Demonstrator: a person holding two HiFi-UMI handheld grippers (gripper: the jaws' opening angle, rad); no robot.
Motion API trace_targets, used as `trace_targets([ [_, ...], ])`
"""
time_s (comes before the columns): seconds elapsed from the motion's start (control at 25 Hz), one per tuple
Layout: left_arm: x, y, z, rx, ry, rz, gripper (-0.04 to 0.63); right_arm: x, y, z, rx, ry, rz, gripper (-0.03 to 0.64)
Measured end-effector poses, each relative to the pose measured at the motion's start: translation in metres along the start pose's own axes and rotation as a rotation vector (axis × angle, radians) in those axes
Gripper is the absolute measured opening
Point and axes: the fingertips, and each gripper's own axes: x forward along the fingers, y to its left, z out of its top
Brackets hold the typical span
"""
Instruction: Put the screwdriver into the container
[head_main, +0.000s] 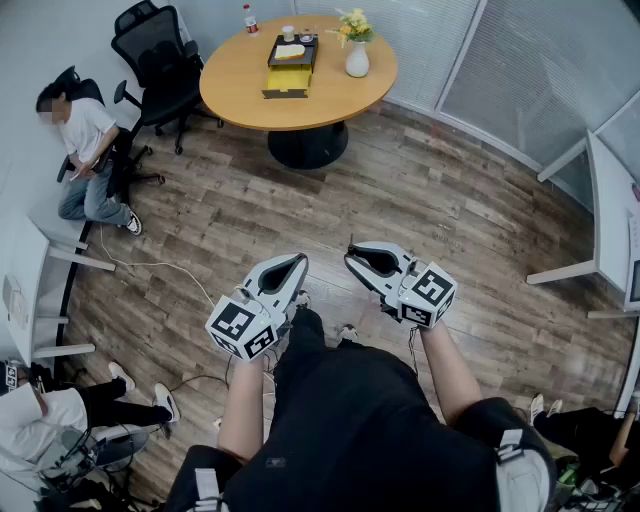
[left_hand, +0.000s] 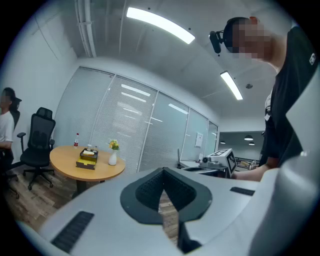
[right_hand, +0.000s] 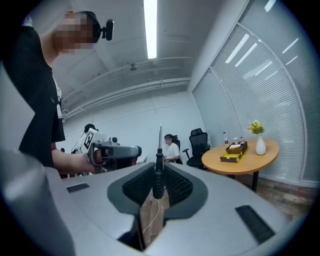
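The left gripper (head_main: 296, 264) is held with its jaws drawn together on nothing. The container (head_main: 288, 70) is seen well ahead on the round table (head_main: 235, 90), with a vase (head_main: 357, 60) near it to the right. The screwdriver (right_hand: 158, 167) is clamped by its dark handle in the right gripper (head_main: 356, 254), its long axis set along the jaws and its shaft pointing out past the tips. Open floor is seen up to the table, so an approach is judged necessary first, with the vase to be avoided.
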Motion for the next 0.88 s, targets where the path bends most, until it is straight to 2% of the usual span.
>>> trace_targets([
  [0.28,-0.006,-0.006,-0.007,-0.008,0.003,0.008,0.005,-0.003,0.008,-0.002,-0.013,0.016,0.008,0.052],
  [0.56,-0.015,0.004,-0.01,-0.02,-0.002,0.023,0.005,0.006,0.012,-0.004,-0.007,0.02,0.007,0.052],
  [0.88,-0.016,0.025,-0.007,-0.029,0.003,0.003,0.005,0.023,0.009,-0.002,0.013,0.022,-0.018,0.052],
])
